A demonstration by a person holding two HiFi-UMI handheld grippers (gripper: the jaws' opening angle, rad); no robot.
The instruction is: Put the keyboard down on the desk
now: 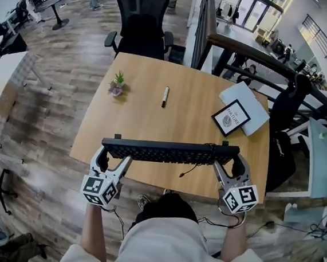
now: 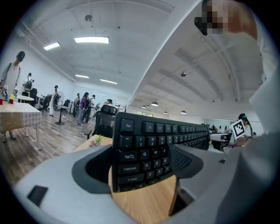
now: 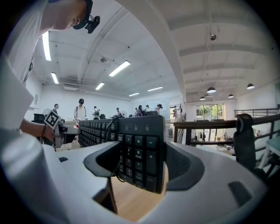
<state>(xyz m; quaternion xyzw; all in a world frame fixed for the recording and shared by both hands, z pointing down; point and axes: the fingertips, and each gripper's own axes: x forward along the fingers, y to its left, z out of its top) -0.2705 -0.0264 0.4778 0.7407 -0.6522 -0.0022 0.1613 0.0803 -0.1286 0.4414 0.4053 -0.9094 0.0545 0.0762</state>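
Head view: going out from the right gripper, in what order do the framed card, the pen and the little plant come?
1. Framed card, just ahead of the right gripper, which grips the keyboard; on the desk's right side.
2. Pen, mid-desk, ahead and to the left.
3. Potted plant, farthest, on the desk's left side.

From above, the keyboard (image 1: 170,152) hides a strip of worktop (image 1: 153,121) along its near edge; the framed card (image 1: 231,118) print is too small to read.

Keyboard (image 2: 146,144) keys: Esc, Tab, Caps Lock. Framed card (image 1: 231,118): NATURE.
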